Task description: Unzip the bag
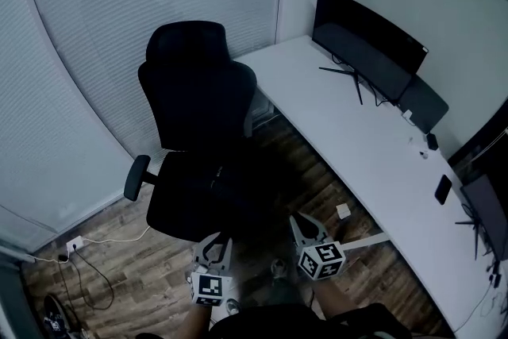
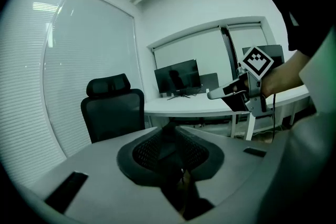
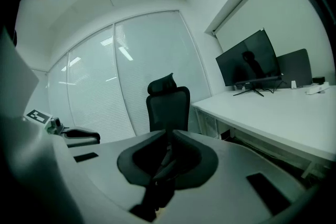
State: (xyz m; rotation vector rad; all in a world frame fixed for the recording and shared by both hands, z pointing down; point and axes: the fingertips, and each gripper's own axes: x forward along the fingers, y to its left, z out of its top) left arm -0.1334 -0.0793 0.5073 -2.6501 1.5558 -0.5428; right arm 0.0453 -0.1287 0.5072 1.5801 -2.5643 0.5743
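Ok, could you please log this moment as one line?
left tongs: shut, empty | right tongs: shut, empty | bag: not in view | ahead: office chair, desk

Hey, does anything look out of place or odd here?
No bag shows in any view, and the left gripper and right gripper are shut, empty. A cable trails loose on the floor beside the chair.

Black office chair straight ahead of me, long white desk to my right, dark monitor standing on it, small dark phone lying nearer me, wood floor, white cable running from a wall socket, closed blinds behind.
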